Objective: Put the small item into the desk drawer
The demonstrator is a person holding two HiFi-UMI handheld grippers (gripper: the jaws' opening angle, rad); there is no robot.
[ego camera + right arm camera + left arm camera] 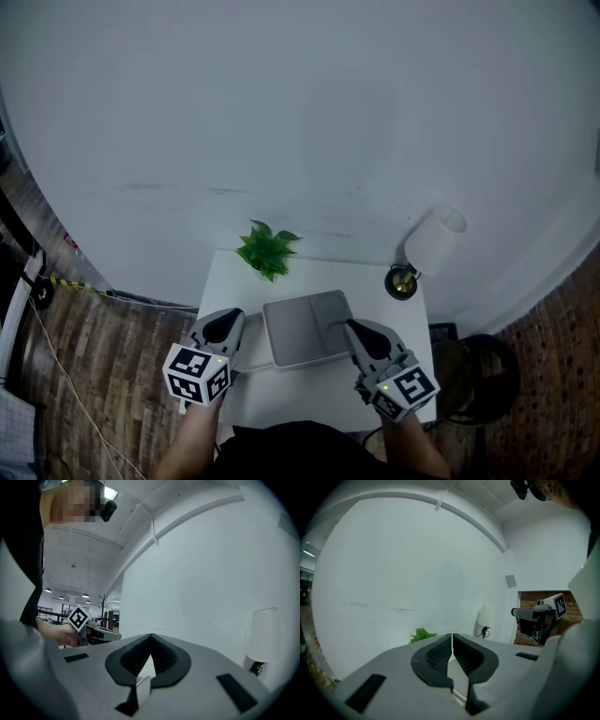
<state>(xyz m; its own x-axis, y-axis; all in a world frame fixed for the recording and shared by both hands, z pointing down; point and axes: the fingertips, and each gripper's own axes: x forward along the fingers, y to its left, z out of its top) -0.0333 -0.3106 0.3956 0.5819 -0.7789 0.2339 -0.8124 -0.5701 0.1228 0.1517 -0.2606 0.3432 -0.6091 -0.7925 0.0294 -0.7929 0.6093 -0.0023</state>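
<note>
A small white desk (pixel 302 386) stands against a white wall. A flat grey closed laptop (pixel 305 328) lies in its middle. My left gripper (pixel 228 322) hovers over the desk's left side, just left of the laptop, its jaws shut with nothing between them (pixel 452 637). At the laptop's right edge my right gripper (pixel 359 330) is shut as well and holds nothing (pixel 150 637). Each gripper shows in the other's view: the right gripper (pixel 536 616) and the left gripper (pixel 89 627). No small item and no drawer can be made out in any view.
A green potted plant (pixel 266 248) sits at the desk's back left, and a white-shaded lamp (pixel 433 242) at its back right. Right of the desk a dark round object (pixel 487 367) stands on the wooden floor. Cables (pixel 56 366) trail across the floor at the left.
</note>
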